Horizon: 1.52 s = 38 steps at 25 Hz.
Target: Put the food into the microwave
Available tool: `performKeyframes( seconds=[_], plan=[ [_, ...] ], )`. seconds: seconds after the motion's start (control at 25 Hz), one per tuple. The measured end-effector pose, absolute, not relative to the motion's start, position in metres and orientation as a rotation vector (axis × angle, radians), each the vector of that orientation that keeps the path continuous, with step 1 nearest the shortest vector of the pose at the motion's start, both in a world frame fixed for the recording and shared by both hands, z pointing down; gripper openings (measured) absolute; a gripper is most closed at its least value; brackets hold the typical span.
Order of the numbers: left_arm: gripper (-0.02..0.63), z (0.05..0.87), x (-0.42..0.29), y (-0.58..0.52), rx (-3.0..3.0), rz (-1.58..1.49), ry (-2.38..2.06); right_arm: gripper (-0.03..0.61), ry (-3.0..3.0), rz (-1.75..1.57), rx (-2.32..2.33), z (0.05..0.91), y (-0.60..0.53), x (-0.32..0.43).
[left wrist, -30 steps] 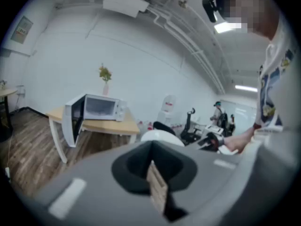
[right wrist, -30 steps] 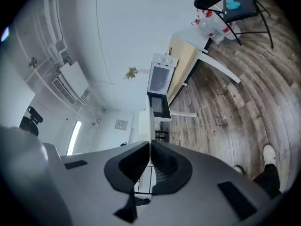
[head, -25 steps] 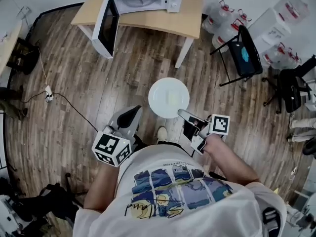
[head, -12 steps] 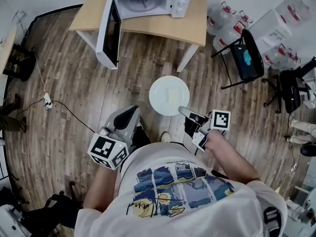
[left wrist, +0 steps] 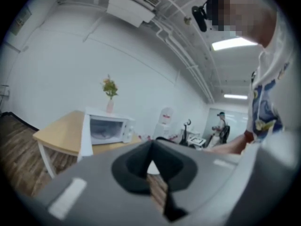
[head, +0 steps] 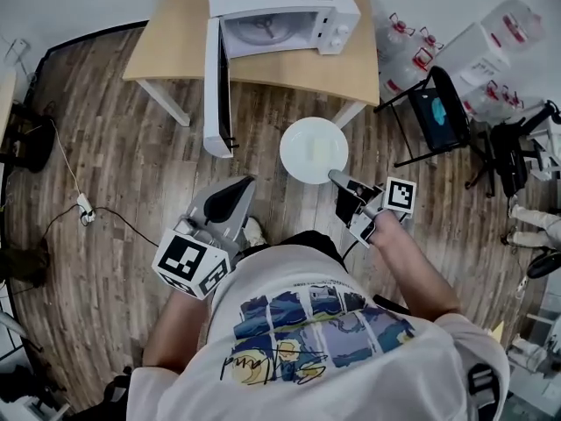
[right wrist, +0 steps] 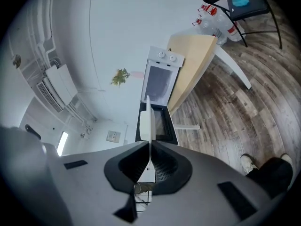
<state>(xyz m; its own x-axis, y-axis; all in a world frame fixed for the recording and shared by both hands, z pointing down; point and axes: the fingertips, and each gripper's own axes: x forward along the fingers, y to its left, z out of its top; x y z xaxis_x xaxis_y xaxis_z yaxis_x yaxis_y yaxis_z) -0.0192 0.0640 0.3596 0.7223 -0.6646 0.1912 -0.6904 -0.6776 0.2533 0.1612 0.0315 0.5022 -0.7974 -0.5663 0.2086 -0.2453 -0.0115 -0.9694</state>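
The white microwave [head: 282, 9] stands on a wooden table [head: 298, 64] with its door [head: 219, 86] swung wide open; it also shows in the left gripper view as the microwave [left wrist: 107, 128]. A white plate [head: 313, 150] carrying a pale piece of food [head: 324, 151] hangs over the floor just before the table. My right gripper [head: 337, 179] is shut on the plate's near rim; in its own view the plate [right wrist: 146, 119] shows edge-on between the jaws of the right gripper [right wrist: 149, 147]. My left gripper [head: 235, 196] is shut and empty, left of the plate; its jaws meet at the tip of the left gripper [left wrist: 151, 144].
A black folding chair [head: 441, 103] and water bottles [head: 410, 35] stand right of the table. A power strip with its cable [head: 85, 207] lies on the floor at left. A vase with a plant [left wrist: 109, 92] tops the microwave. A person [left wrist: 220, 126] stands far off.
Both grippers and the plate have moved forward toward the table. The microwave and its open door now lie much closer, just ahead of the plate.
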Motion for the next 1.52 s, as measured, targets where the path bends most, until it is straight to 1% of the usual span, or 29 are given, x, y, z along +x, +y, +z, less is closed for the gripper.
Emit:
performKeyframes(
  seconds=[0.24, 0.56, 1.0, 1.52],
  plan=[
    [0.008, 0.361, -0.056, 0.027, 2.603, 0.105, -1.059, 0.014, 1.961, -1.853, -0.889, 0.505, -0.029, 0.138],
    [0.008, 0.356, -0.074, -0.029, 2.556, 0.086, -1.158, 0.014, 1.941, -1.881, -0.894, 0.519, -0.123, 0.124],
    [0.008, 0.342, -0.079, -0.109, 2.49, 0.117, -1.338, 0.014, 1.969, -1.948, -0.854, 0.542, -0.254, 0.104],
    [0.008, 0.344, -0.089, -0.151, 2.384, 0.163, -1.497, 0.014, 1.895, -1.958, -0.878, 0.586, -0.36, 0.091]
  ],
)
